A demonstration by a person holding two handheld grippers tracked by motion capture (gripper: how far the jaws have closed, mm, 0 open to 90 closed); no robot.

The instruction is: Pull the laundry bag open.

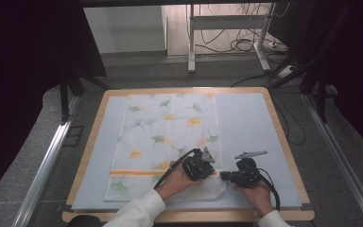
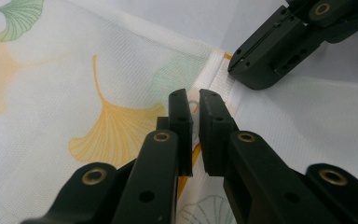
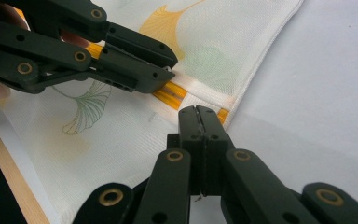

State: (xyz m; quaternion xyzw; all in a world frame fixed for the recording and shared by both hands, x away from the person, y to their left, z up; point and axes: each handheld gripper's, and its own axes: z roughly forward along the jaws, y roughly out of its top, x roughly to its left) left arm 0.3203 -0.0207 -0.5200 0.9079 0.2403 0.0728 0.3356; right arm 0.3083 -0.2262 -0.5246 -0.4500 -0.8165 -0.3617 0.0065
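Both grippers sit at the near right corner of the leaf-print cloth (image 1: pixel 163 142), spread flat on the pale surface (image 1: pixel 250 123). The left gripper (image 2: pixel 193 100) has its jaws nearly together over the cloth's edge; can't tell if they pinch it. The right gripper (image 3: pixel 198 112) is fully closed, tips just beside the orange stripe (image 3: pixel 175 95), with the left one crowding right ahead of it.

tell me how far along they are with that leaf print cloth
Early on. Done: the white ginkgo-leaf print cloth lies spread flat on the pale blue mat. In hand: both the left gripper and right gripper, jaws shut, sit at its near right edge by the orange stripe; whether either pinches fabric is unclear. Left: any lifting or folding, since no fold shows.
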